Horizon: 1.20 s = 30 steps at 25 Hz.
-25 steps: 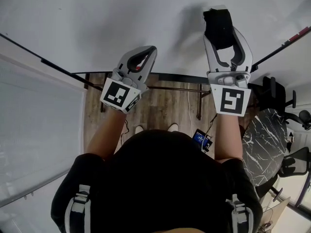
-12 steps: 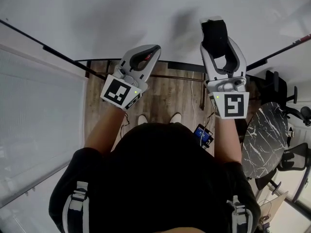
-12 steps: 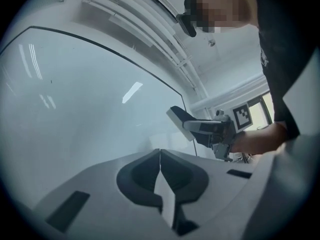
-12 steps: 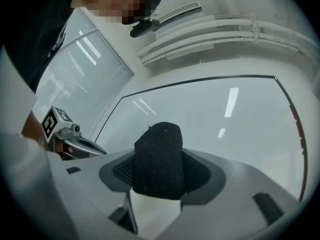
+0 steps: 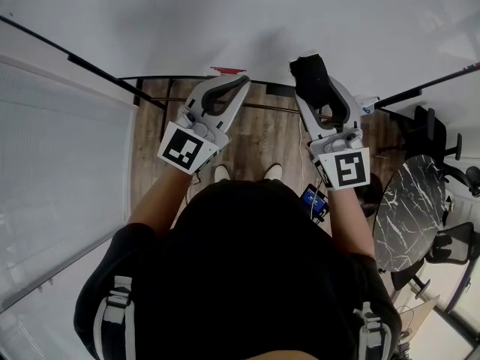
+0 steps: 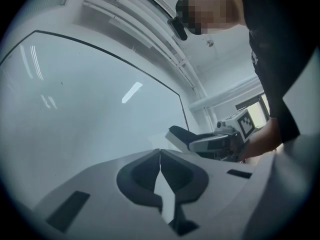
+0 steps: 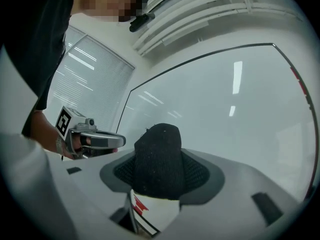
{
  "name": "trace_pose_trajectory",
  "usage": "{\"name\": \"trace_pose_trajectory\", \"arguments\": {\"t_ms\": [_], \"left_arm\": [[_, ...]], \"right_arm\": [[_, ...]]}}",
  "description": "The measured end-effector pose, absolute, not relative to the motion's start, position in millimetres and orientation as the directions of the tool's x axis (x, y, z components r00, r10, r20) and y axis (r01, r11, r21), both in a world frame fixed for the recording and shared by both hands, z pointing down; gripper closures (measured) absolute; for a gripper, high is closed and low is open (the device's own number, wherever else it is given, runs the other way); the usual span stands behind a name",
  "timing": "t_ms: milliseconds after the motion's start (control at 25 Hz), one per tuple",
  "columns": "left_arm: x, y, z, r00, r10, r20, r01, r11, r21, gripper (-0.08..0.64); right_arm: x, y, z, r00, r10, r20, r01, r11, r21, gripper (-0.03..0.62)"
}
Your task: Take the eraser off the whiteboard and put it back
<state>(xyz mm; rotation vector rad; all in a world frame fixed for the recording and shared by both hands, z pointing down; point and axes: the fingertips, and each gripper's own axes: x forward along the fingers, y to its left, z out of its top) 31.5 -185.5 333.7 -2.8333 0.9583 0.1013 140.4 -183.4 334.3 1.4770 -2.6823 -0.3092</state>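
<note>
The whiteboard (image 5: 225, 21) fills the top of the head view, and its dark lower edge runs just beyond both grippers. The eraser (image 5: 308, 73), black felt on a white body with red print, sits between the jaws of my right gripper (image 5: 319, 82), which are closing on it. In the right gripper view the eraser (image 7: 157, 149) stands upright in the right gripper (image 7: 161, 176), with the felt facing the camera. My left gripper (image 5: 238, 82) is shut and empty, level with the right one. In its own view the left gripper (image 6: 160, 156) has its jaws together before the whiteboard (image 6: 75, 99).
A small red thing (image 5: 226, 70) lies at the board's lower edge. White window blinds (image 5: 60, 163) stand at the left. Below are a wooden floor (image 5: 262, 141), the board's stand legs, a dark marbled table (image 5: 409, 208) and office chairs (image 5: 450, 171) at the right.
Both grippers came down along the board toward its lower edge. The right one dropped further, rolled a little and still carries the eraser. The left stayed shut.
</note>
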Motion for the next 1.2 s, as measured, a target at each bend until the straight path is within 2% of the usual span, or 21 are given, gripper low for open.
{"name": "trace_pose_trajectory", "arguments": {"t_ms": [280,520,1200], "left_arm": [[26,-175,368,0.8,-0.599,-0.031,-0.6,-0.797,-0.073,0.555],[31,-171,387,0.804,-0.595,0.01,-0.594,-0.803,-0.055,0.555],[32,-179,396,0.806,-0.592,0.025,-0.59,-0.806,-0.045,0.555]], "right_arm": [[129,-169,372,-0.567,-0.824,0.006,-0.819,0.564,0.105,0.364],[130,-166,390,-0.577,-0.816,0.037,-0.812,0.578,0.082,0.364],[137,-169,406,-0.559,-0.826,0.069,-0.824,0.563,0.061,0.364]]}}
